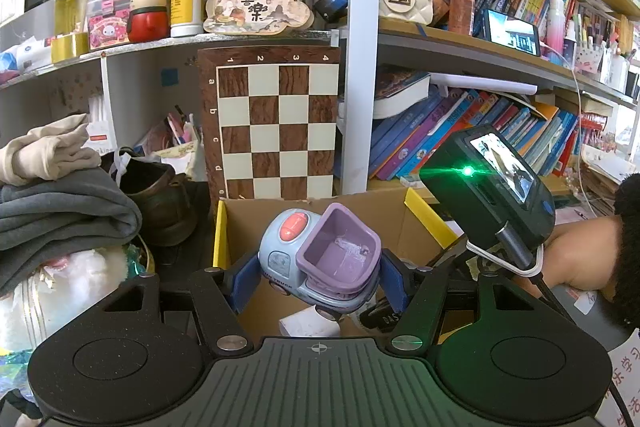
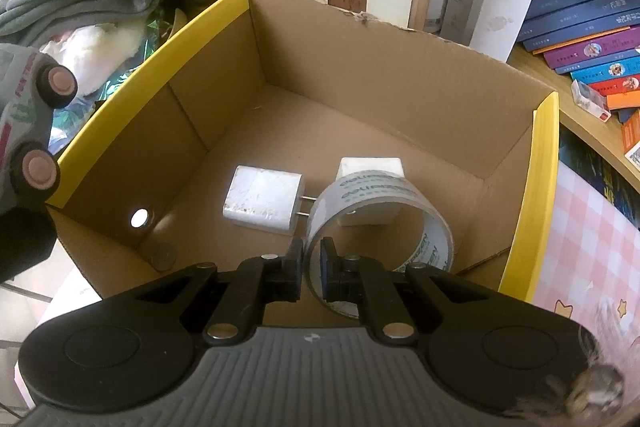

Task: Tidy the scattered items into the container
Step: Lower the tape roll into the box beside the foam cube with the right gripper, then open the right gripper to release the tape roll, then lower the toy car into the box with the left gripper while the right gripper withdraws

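Note:
My left gripper [image 1: 320, 277] is shut on a blue and purple toy truck [image 1: 320, 259] and holds it above the open cardboard box [image 1: 240, 227]. The truck's wheels show at the left edge of the right wrist view [image 2: 36, 123]. My right gripper [image 2: 311, 267] is shut on the wall of a clear tape roll [image 2: 380, 223], held low inside the cardboard box [image 2: 360, 67]. Two white chargers lie on the box floor: one [image 2: 262, 205] to the left of the roll, another [image 2: 370, 167] behind it. A coin [image 2: 163, 255] lies in the near left corner.
A chessboard [image 1: 276, 123] leans behind the box. Folded clothes [image 1: 60, 203] and a brown bag [image 1: 160, 195] lie to the left. Bookshelves [image 1: 480, 131] stand to the right. A pink checked cloth [image 2: 580, 247] lies right of the box.

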### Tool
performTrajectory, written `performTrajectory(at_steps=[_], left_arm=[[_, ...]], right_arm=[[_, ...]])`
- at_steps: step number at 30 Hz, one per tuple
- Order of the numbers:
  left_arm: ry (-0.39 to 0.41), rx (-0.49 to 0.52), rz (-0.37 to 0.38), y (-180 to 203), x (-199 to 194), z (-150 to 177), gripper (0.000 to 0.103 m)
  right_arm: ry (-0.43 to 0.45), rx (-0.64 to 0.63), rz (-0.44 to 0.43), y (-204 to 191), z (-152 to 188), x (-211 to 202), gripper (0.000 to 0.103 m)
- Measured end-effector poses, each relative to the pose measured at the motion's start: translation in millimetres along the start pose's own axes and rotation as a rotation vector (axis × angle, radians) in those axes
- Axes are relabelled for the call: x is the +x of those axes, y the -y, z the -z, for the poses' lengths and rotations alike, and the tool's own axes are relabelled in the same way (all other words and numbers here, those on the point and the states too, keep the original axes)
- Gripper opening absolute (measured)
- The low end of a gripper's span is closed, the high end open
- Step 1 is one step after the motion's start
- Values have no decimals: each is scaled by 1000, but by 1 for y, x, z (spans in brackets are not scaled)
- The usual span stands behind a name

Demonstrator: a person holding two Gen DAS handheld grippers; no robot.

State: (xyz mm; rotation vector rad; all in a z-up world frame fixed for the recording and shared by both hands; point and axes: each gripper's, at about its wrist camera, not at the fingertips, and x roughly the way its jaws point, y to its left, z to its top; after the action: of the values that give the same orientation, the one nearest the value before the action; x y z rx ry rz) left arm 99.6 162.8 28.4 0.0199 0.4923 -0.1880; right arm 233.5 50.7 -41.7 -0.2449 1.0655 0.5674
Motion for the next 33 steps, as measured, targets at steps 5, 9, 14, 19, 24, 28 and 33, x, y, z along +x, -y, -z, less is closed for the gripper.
performTrajectory(at_steps=[5,9,14,19,24,28,33], left_arm=[[0,0,-1,0,0,0,63],[-3,0,-1,1,0,1,63],[-1,-1,-1,1,0,1,63],[0,-7,-7,-1,2,1,63],[3,-5,-8,0,5,-1,63],[5,3,-6,1,5,-3,63],[-1,6,-11,0,9,-4,63]], right_arm=[[22,3,22,-1,1,-4,38],[45,7,29,-2,1,-10,50],[82,14,41,-3,2,-20,60],[154,11,87,-5,3,-40,67],[204,9,106,-6,6,-55,70],[227,17,130,-5,10,-61,71],[273,36,172,-2,19,-75,74]])
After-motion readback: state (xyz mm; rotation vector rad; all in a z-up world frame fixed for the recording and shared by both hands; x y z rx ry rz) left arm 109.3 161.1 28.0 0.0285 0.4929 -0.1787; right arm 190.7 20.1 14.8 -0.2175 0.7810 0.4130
